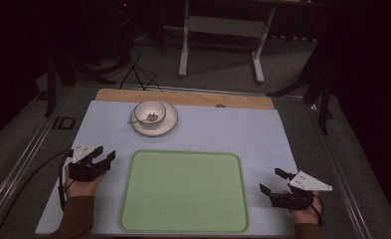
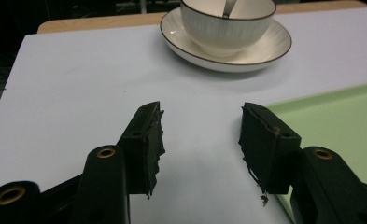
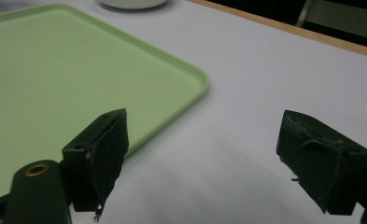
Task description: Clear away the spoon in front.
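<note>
A white bowl (image 1: 150, 111) with a spoon (image 1: 142, 119) in it stands on a white saucer (image 1: 167, 123) at the back of the pale mat. In front of it lies an empty green tray (image 1: 184, 191). My left gripper (image 1: 105, 153) is open, low over the mat to the left of the tray, and points towards the bowl (image 2: 225, 28) on its saucer (image 2: 270, 49). Right of the tray my right gripper (image 1: 272, 180) hangs open over the mat. Its jaws hold nothing, and the tray's corner (image 3: 190, 77) lies ahead on the left.
The pale mat (image 1: 233, 129) covers a wooden table whose edge (image 1: 183, 97) shows at the back. A white table frame (image 1: 223, 30) and cables (image 1: 138, 69) are on the floor beyond. A black cable (image 1: 29, 174) trails from the left gripper.
</note>
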A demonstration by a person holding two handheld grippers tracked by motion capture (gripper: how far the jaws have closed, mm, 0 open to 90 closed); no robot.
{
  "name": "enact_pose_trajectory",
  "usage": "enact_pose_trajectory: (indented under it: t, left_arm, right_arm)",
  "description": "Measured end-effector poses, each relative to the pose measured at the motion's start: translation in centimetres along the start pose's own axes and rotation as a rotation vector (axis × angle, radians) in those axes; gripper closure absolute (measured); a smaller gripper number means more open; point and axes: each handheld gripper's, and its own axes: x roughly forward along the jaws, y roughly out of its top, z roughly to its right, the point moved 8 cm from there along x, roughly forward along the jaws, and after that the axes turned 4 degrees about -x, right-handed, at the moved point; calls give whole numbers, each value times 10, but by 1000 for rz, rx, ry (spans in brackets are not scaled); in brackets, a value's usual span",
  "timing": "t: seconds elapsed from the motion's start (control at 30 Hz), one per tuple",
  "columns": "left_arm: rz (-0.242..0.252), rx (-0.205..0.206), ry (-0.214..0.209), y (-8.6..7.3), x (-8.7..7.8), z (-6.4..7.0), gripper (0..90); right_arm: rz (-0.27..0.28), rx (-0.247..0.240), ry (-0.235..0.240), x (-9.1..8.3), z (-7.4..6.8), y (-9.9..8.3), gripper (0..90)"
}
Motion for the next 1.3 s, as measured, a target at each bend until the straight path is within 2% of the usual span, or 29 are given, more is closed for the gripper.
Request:
enact_pose_trajectory:
  t: [0.07,0.1,0.33,0.63,0.73,0.9,1.3]
  left_arm:
    - [11,-9,4,1,-1,-1,486]
    - [22,-27,0,3,-1,-1,486]
    - [23,-14,0,3,-2,1,485]
    - [47,-79,12,10,-6,-6,479]
    - [55,-77,12,12,-9,-6,479]
    - [70,-51,-2,21,-14,1,478]
    - [86,-37,-37,36,-17,9,478]
  right_arm:
    - [2,-4,1,0,-1,0,164]
    - [3,-3,2,0,-1,0,164]
    - [19,7,-2,-2,1,2,164]
    - [25,2,-9,-3,1,2,164]
    - [33,3,-11,-4,1,3,164]
    - [43,6,-17,-5,2,4,165]
    - [47,8,-20,-5,1,5,165]
